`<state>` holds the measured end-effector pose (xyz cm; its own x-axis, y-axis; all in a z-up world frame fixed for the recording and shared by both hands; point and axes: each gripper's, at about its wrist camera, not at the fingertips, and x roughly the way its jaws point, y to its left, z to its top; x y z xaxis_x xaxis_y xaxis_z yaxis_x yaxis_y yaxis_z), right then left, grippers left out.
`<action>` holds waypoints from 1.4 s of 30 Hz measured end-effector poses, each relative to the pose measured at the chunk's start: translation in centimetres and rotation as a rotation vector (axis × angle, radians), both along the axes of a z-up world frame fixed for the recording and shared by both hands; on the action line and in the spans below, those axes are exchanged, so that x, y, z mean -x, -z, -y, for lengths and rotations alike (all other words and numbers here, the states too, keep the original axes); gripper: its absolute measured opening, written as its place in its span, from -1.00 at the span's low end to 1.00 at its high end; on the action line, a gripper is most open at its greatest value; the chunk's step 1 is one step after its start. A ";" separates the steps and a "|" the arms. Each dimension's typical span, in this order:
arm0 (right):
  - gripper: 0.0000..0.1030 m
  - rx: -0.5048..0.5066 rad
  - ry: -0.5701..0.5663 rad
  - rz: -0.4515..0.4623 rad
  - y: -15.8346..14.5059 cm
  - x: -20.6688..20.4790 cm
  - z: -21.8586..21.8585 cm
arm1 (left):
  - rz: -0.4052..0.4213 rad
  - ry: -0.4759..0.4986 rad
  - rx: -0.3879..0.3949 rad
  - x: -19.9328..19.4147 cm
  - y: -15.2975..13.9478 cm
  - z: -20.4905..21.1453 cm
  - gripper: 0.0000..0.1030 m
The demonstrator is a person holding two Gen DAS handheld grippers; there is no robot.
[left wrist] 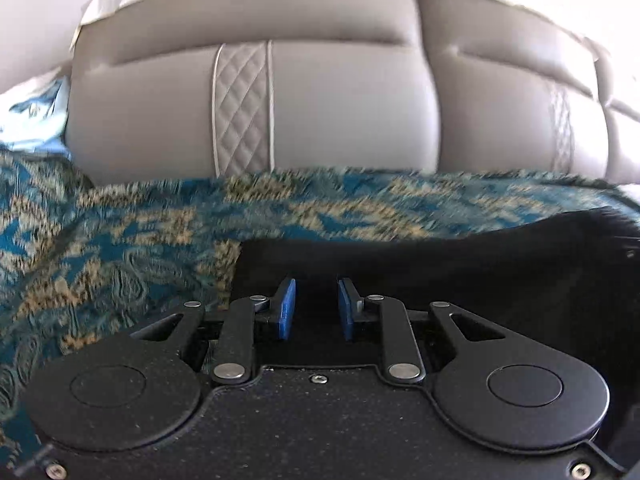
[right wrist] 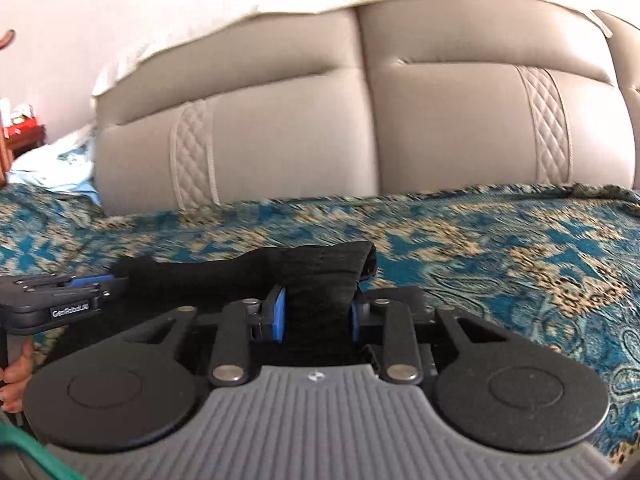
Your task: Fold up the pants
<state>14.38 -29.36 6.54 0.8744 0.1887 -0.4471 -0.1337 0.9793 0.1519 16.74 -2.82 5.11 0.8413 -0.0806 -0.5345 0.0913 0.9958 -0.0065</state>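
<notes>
In the left wrist view, our left gripper [left wrist: 316, 306] pinches the black fabric pants [left wrist: 460, 264] lying on the teal-and-gold patterned bedspread [left wrist: 120, 232]. In the right wrist view, our right gripper [right wrist: 318, 314] clamps a bunched fold of them before the grey padded headboard [right wrist: 320, 120].

Teal-and-gold patterned bedspread [right wrist: 500, 248] below a grey padded headboard [right wrist: 320, 120].

Black pants [right wrist: 320, 280] lie bunched on the teal patterned bedspread [right wrist: 500, 240], one end raised.
</notes>
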 end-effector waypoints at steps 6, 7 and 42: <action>-0.06 -0.019 0.041 -0.059 2.2 -0.9 1.4 | 0.011 0.014 -0.054 0.2 1.2 0.3 -0.58; 0.07 -0.008 0.050 -0.065 2.5 -1.1 1.3 | 0.013 0.015 -0.066 0.2 1.3 0.5 -0.58; 0.82 0.185 0.240 -0.127 3.6 9.7 -0.9 | -0.041 0.029 -0.134 12.4 0.3 -1.2 0.18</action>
<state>4.71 -28.44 2.92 0.8191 -0.1105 -0.5629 0.1125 0.9932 -0.0313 4.31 -1.67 4.80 0.8169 -0.0304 -0.5760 0.1226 0.9850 0.1218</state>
